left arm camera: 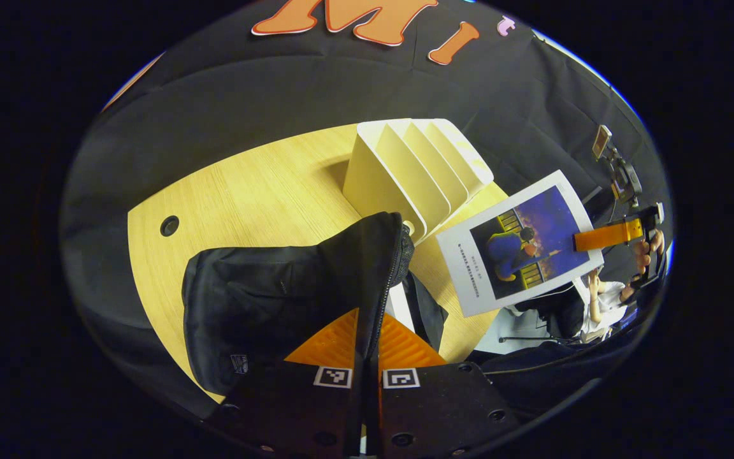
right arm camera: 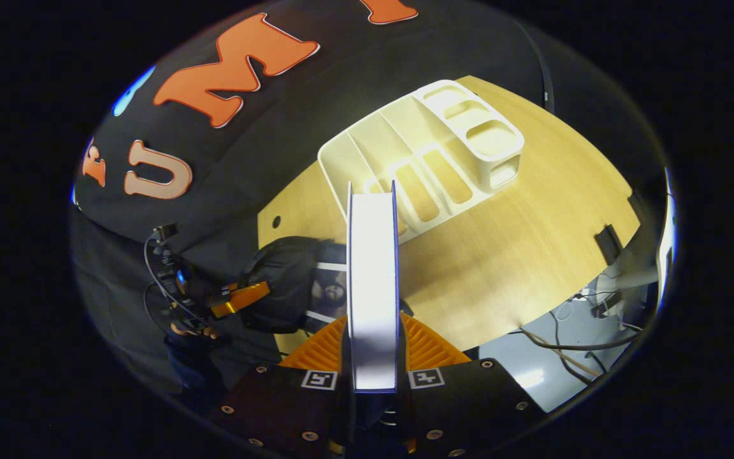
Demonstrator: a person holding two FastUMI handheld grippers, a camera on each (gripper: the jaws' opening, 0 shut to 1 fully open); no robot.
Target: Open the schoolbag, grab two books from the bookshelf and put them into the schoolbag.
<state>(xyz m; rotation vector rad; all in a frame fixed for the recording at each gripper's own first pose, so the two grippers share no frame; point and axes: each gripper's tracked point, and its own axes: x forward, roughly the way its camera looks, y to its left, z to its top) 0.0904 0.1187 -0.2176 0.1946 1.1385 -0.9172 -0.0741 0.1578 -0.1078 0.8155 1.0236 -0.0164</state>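
My left tool (left arm camera: 367, 344) pinches the schoolbag's (left arm camera: 278, 299) zipper edge while my right tool (right arm camera: 373, 347) clamps a book (right arm camera: 373, 280) upright toward twelve o'clock, bookshelf (right arm camera: 431, 159) beyond it.

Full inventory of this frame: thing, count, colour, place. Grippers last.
Schoolbag: one, black, on the table's near side, zip edge pinched.
Book: one, white cover with a blue picture, held in the air right of the bookshelf.
Bookshelf: one, cream, slotted, on the table behind the schoolbag.
Table: one, light wood.
Left gripper: shut on the schoolbag's zip edge.
Right gripper: shut on the book, seen edge-on.
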